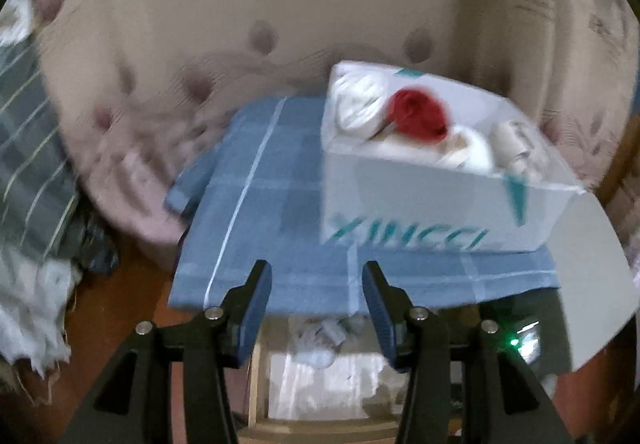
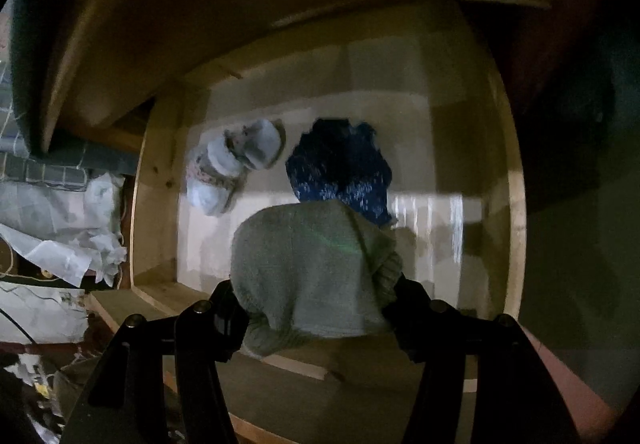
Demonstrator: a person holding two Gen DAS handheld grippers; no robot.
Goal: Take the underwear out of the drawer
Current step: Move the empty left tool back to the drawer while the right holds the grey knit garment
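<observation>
Drawer (image 2: pixel 154 179) interior fills the right wrist view: a pale wooden box with a light lining. Right gripper (image 2: pixel 316 308) is clamped on a grey-green rolled underwear bundle (image 2: pixel 312 264), which bulges between and above the two black fingers and hides both pads. At 12 o'clock from that bundle, touching its upper edge, lies a dark blue patterned roll (image 2: pixel 340 163) on the drawer floor. At 10 o'clock sits a pale blue and white roll (image 2: pixel 236 163), near the drawer's left wall and apart from the blue one. Crumpled white paper (image 2: pixel 60 228) lies outside the drawer at 9 o'clock.

Left gripper (image 1: pixel 316 304) appears in the left wrist view with its blue-padded fingers apart and nothing between them. The view is motion-blurred. Beyond the fingertips lies a blue checked cloth (image 1: pixel 260 203). On that cloth, at 2 o'clock from the gripper, stands a white cardboard box (image 1: pixel 420 203) with teal lettering. Inside it are a red roll (image 1: pixel 420 111), a white roll (image 1: pixel 358 103) at its left, and further pale rolls (image 1: pixel 480 147) at its right. A beige patterned tufted surface (image 1: pixel 240 3) rises behind the box.
</observation>
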